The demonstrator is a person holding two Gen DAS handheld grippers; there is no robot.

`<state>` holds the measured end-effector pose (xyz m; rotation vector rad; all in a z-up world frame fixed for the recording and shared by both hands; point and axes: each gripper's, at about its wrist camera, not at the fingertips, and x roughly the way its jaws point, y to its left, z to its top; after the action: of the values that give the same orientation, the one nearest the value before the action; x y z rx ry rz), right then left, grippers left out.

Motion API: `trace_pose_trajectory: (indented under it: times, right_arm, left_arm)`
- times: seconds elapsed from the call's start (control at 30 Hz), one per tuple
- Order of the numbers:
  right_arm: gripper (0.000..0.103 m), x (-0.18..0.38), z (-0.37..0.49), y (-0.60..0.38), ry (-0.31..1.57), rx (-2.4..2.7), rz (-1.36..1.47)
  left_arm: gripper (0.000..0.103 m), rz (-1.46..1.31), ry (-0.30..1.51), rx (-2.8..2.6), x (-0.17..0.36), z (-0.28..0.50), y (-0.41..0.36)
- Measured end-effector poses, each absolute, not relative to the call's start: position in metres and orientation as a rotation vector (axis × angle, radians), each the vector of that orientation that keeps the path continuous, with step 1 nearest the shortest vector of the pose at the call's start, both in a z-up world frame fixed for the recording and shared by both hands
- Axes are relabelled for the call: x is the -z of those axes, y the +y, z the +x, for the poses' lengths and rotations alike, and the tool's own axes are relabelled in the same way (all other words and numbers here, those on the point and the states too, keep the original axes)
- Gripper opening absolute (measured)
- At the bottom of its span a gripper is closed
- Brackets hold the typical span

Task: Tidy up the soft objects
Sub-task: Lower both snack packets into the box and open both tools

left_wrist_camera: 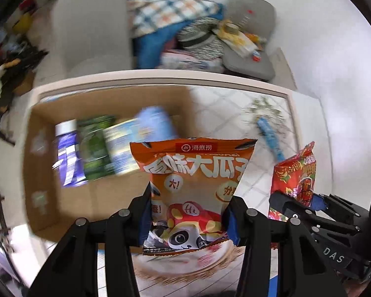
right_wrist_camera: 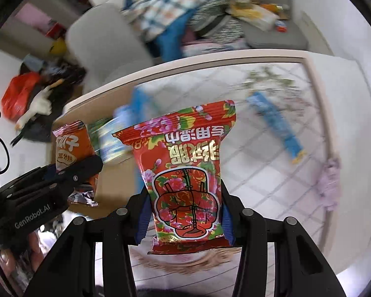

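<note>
My left gripper [left_wrist_camera: 189, 212] is shut on an orange snack bag with a panda [left_wrist_camera: 193, 185], held above the table near the cardboard box [left_wrist_camera: 111, 198]; the bag also shows in the right wrist view [right_wrist_camera: 70, 148]. My right gripper [right_wrist_camera: 185, 210] is shut on a red floral wet-wipe pack [right_wrist_camera: 183, 173], held up to the right of the box; the pack also shows in the left wrist view [left_wrist_camera: 295, 175]. The box holds several packets, blurred: a purple one [left_wrist_camera: 68, 158], a green one [left_wrist_camera: 95, 148], a light blue one [left_wrist_camera: 155, 123].
A blue packet [right_wrist_camera: 274, 123] lies on the patterned table top [right_wrist_camera: 259, 185], and a purple cloth [right_wrist_camera: 330, 183] lies near its right edge. Behind the table stand a grey sofa [left_wrist_camera: 91, 29] piled with a plaid blanket [left_wrist_camera: 165, 7] and cushions. Clutter lies on the floor at the left.
</note>
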<state>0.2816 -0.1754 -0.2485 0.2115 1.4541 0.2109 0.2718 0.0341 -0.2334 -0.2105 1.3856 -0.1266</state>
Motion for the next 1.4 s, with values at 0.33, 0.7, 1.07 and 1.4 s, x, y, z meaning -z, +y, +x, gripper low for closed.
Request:
trace_pose_trajectory:
  times: [0.33, 0.7, 1.07, 1.4]
  right_arm:
    - [0.05, 0.273, 0.247, -0.013, 1.547, -0.324, 0.143]
    - [0.05, 0.321, 0.256, 0.044, 1.598, -0.289, 0.068]
    - [0.051, 0.349, 0.26, 0.051, 1.627, -0.219, 0.077]
    - [0.074, 0.347, 0.259, 0.041, 1.619, -0.208, 0.071]
  left_arm:
    - [0.045, -0.295, 1.459, -0.032, 0.271, 0.24, 0.165]
    - [0.045, -0.302, 1.572, 0.025, 0.324, 0.248, 0.194]
    - [0.048, -0.292, 1.645, 0.075, 0.347, 0.255, 0.193]
    - [0.066, -0.286, 1.633, 0.062, 0.338, 0.249, 0.194]
